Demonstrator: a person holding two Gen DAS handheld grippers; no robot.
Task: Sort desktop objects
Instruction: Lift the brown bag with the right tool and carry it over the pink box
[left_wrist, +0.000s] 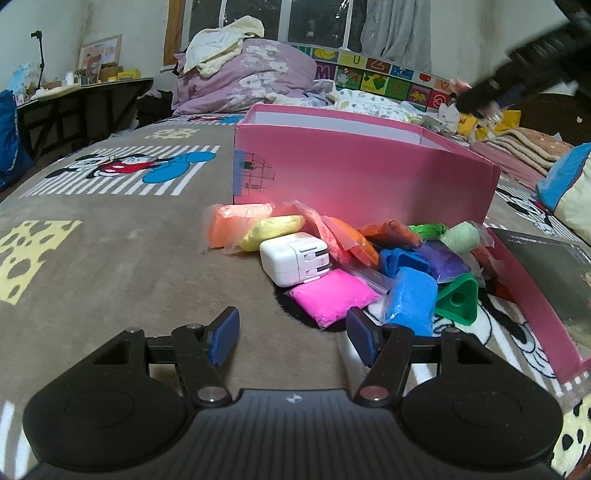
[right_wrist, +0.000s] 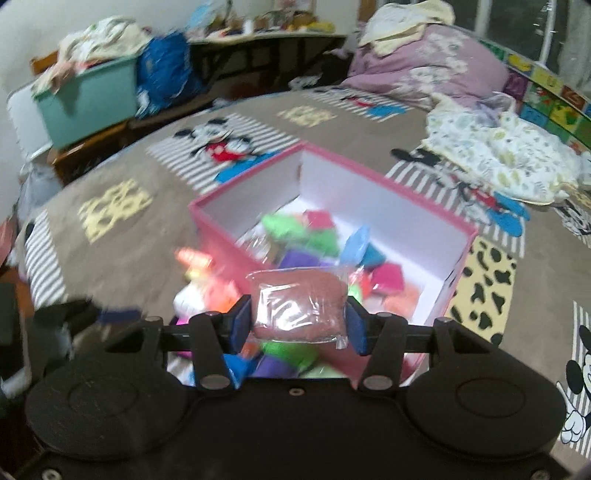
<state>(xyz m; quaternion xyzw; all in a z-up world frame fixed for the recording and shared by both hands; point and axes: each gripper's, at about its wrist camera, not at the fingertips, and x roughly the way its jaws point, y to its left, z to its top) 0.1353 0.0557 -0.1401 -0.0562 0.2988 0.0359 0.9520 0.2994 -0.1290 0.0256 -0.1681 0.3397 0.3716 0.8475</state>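
A pink box (left_wrist: 365, 170) stands on the bed; from above in the right wrist view its white inside (right_wrist: 388, 210) holds several coloured clay bags. In front of it lie more clay bags, a white charger (left_wrist: 293, 262), a pink clay bag (left_wrist: 332, 295), a blue clay bag (left_wrist: 412, 299) and a green triangular mould (left_wrist: 458, 299). My left gripper (left_wrist: 293, 338) is open, low over the blanket just short of the pink bag. My right gripper (right_wrist: 298, 323) is shut on a brown clay bag (right_wrist: 299, 302), held above the box's near edge.
The pink box lid (left_wrist: 535, 291) lies at the right of the pile. Bedding and clothes (left_wrist: 243, 74) are heaped at the back. A desk (left_wrist: 85, 96) stands at left, and a teal bin (right_wrist: 88, 99) beside the bed. The right gripper's arm (left_wrist: 517, 77) shows blurred at upper right.
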